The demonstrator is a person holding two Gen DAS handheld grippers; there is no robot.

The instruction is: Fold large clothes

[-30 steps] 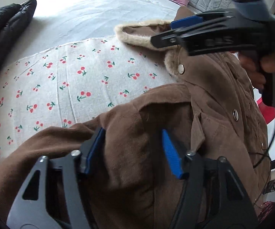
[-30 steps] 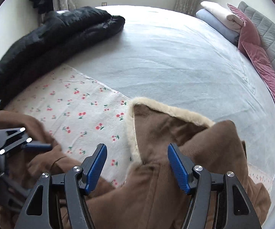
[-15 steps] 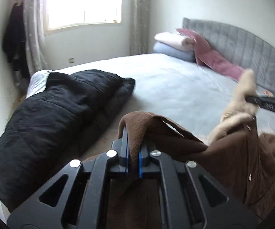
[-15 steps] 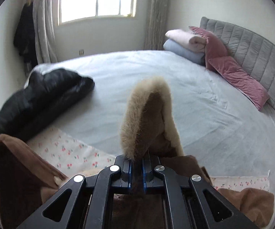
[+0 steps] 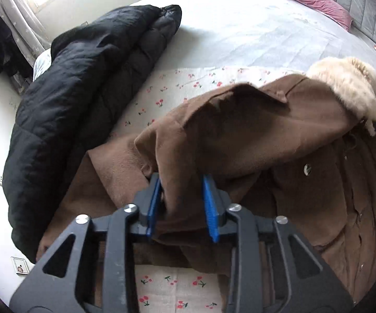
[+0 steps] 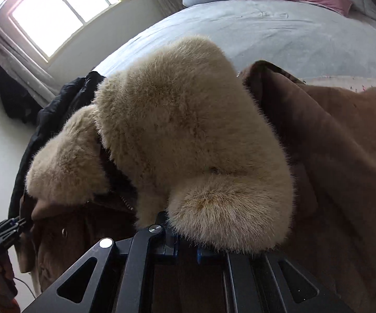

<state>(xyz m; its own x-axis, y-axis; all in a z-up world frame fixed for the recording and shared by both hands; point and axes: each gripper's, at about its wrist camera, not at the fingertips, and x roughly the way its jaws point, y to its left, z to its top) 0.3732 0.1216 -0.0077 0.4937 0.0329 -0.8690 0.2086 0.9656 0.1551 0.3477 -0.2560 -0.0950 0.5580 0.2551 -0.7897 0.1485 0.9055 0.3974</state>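
Left wrist view: left tongs (image 5: 181,206) opening around brown corduroy coat (image 5: 240,130) shoulder; right tongs (image 6: 185,251) clenched on cream fur collar (image 6: 188,135), coat stretched between them.

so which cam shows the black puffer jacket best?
Left wrist view: the black puffer jacket lies nearly whole along the bed's left edge, unobstructed. In the right wrist view only a dark strip shows behind the fur collar held in the shut right gripper.

The brown coat (image 5: 253,135) lies bunched on the bed, one part folded over its body. Its cream fur collar (image 6: 188,140) is lifted and doubled over.
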